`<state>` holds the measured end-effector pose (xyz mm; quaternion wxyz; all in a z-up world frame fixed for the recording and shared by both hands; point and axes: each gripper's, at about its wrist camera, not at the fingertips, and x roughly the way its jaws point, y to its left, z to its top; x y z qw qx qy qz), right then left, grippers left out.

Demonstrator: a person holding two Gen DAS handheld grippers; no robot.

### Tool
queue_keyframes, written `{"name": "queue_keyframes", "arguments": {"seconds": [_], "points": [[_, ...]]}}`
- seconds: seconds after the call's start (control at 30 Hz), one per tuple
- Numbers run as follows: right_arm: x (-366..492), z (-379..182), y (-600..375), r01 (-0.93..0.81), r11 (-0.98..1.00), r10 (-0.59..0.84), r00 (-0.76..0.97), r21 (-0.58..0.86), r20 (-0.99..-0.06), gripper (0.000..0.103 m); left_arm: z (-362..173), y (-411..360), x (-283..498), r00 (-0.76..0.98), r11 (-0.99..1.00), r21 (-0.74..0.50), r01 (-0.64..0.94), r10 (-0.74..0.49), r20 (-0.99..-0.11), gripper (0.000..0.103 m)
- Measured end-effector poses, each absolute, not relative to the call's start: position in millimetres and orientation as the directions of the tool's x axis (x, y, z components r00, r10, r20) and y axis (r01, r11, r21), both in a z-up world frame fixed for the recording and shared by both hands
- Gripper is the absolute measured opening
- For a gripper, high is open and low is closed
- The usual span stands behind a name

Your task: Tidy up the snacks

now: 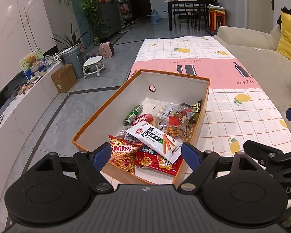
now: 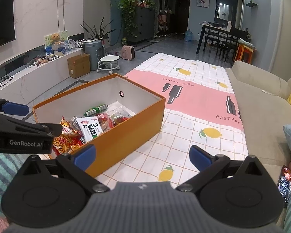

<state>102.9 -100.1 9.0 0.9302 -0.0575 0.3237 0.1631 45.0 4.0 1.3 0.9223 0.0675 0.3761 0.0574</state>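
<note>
- Snack packets lie heaped inside an open orange cardboard box with a white lining (image 1: 98, 116), which rests on a table covered by a pink-and-white checked cloth printed with lemons and bottles (image 1: 232, 104).
- On top of the heap sits a white packet with black Chinese lettering and a picture of orange sticks (image 1: 155, 137); under its near end are a red-and-yellow "Mimi" packet of thin fries (image 1: 122, 155) and a glossy red packet (image 1: 155, 161). A green foil-wrapped roll (image 1: 133, 114) lies farther back, beside clear packets toward the box's right wall.
- Left gripper (image 1: 145, 153) hangs over the near end of the box, blue-padded jaws spread wide and empty; the Mimi packet and the white packet lie directly between and below them, not touched.
- Right gripper (image 2: 143, 155) is outside the box, jaws also wide apart and holding nothing; its left pad overlaps the box's orange side wall in view, the rest of the gap spanning bare cloth.
- A beige sofa (image 2: 261, 104) runs along the table's right side.
</note>
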Motion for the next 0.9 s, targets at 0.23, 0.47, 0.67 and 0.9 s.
{"name": "queue_keyframes", "arguments": {"seconds": [0.23, 0.47, 0.67, 0.9], "points": [[103.5, 8.6, -100.6, -0.342, 0.940, 0.269, 0.735, 0.002, -0.622, 0.099, 0.5, 3.4, 44.4, 0.710, 0.984, 0.169, -0.063, 0.163, -0.685, 0.096], [103.6, 8.6, -100.7, -0.341, 0.940, 0.268, 0.734, 0.003, -0.624, 0.099, 2.4, 2.5, 44.5, 0.713, 0.984, 0.164, -0.066, 0.161, -0.682, 0.096], [104.0, 8.3, -101.2, -0.342, 0.940, 0.268, 0.732, 0.003, -0.627, 0.099, 3.2, 2.8, 44.8, 0.714, 0.985, 0.160, -0.070, 0.162, -0.681, 0.096], [104.6, 7.2, -102.4, -0.344, 0.939, 0.270, 0.727, 0.005, -0.632, 0.099, 5.4, 3.7, 44.4, 0.715, 0.985, 0.159, -0.072, 0.162, -0.680, 0.096]]}}
